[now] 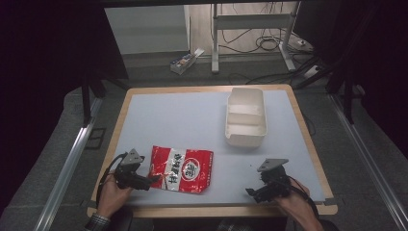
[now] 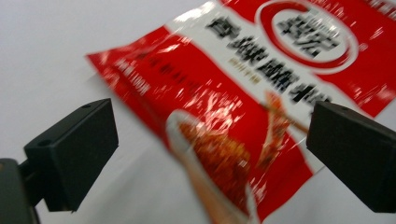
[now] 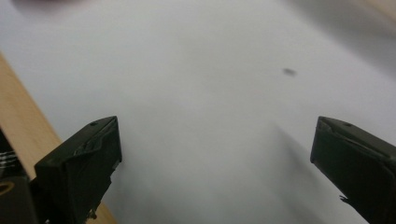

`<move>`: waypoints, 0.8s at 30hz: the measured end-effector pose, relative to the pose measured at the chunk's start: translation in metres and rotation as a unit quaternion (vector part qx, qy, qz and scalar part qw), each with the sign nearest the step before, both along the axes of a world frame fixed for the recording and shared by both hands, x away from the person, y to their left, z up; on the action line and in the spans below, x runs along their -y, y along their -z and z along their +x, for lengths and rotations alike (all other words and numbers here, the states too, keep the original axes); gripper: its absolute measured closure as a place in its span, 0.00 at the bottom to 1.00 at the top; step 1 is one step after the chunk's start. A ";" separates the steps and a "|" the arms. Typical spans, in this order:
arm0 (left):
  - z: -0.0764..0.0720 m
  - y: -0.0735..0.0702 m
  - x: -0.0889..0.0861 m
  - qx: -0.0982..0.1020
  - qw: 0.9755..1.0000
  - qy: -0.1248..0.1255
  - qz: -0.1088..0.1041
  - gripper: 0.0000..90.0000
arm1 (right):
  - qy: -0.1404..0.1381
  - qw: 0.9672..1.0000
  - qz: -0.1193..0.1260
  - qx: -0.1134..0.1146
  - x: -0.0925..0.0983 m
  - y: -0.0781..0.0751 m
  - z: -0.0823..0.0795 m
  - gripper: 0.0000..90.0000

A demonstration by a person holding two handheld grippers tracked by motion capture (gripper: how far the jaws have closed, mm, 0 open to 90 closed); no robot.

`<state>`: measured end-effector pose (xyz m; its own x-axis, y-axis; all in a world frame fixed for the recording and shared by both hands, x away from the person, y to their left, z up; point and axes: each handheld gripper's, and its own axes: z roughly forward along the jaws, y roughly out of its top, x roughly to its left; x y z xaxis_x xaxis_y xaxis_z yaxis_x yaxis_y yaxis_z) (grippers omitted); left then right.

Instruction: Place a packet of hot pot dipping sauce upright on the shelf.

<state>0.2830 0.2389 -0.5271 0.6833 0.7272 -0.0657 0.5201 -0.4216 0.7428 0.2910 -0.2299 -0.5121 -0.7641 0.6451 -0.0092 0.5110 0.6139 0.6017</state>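
Packet [image 1: 181, 168], red and white with dark print, lies flat on the table [image 1: 183, 120] near its front edge, left of middle. At its left end the left gripper [image 1: 153, 180] sits in a hand [image 1: 111, 192], jaws spread wide, the packet's edge between them in the left gripper view [image 2: 243, 107]. Farther back and to the right stands a white tray [image 1: 246, 117] with a divider. At the front right, the right gripper [image 1: 253, 192] hangs low over bare tabletop, jaws wide apart, gripping nothing.

Open tabletop [image 1: 173, 120] between snack packet [image 1: 182, 169] and white container [image 1: 246, 118].
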 end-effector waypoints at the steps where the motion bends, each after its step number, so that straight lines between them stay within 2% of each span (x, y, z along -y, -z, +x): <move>1: 0.000 0.001 0.001 0.006 1.000 0.004 -0.020 0.00 | 0.003 1.000 0.004 0.005 0.003 -0.002 0.002 0.04; 4: 0.001 0.000 0.003 0.020 1.000 -0.005 -0.013 0.00 | 0.001 1.000 0.007 0.015 0.003 -0.004 0.004 0.04; 5: 0.001 0.000 0.003 0.021 1.000 -0.004 -0.018 0.00 | 0.000 1.000 0.004 0.015 0.002 -0.003 0.004 0.04; 6: 0.001 0.000 0.002 0.018 1.000 -0.005 -0.023 0.00 | -0.002 1.000 0.001 0.013 0.001 -0.002 0.003 0.04; 11: 0.004 0.003 -0.001 0.006 1.000 -0.014 -0.015 0.00 | -0.007 1.000 -0.017 0.011 -0.002 0.003 0.003 0.04; 12: 0.005 0.004 0.000 -0.006 1.000 -0.014 -0.009 0.00 | -0.007 1.000 -0.018 0.011 -0.003 0.003 0.003 0.03; 13: 0.005 0.005 0.001 -0.009 1.000 -0.013 -0.004 0.00 | -0.008 1.000 -0.019 0.013 -0.003 0.003 0.004 0.03; 17: 0.006 0.004 0.005 -0.008 1.000 -0.017 0.021 0.00 | -0.009 1.000 -0.023 0.015 -0.004 0.003 0.004 0.04; 21: 0.008 0.002 0.005 -0.015 1.000 -0.015 0.009 0.01 | -0.008 1.000 -0.021 0.016 -0.004 0.003 0.004 0.03; 22: 0.010 0.000 0.005 -0.018 1.000 -0.016 -0.001 0.04 | -0.010 1.000 -0.020 0.016 -0.004 0.003 0.004 0.03; 24: 0.013 -0.004 0.006 -0.018 1.000 -0.018 0.006 0.09 | -0.011 1.000 -0.019 0.015 -0.004 0.004 0.004 0.03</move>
<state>0.2958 0.2330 -0.5234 0.6539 0.7523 -0.0803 0.5612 -0.4111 0.7184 0.2954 -0.2259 -0.5159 -0.7777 0.6261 -0.0571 0.4786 0.6485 0.5920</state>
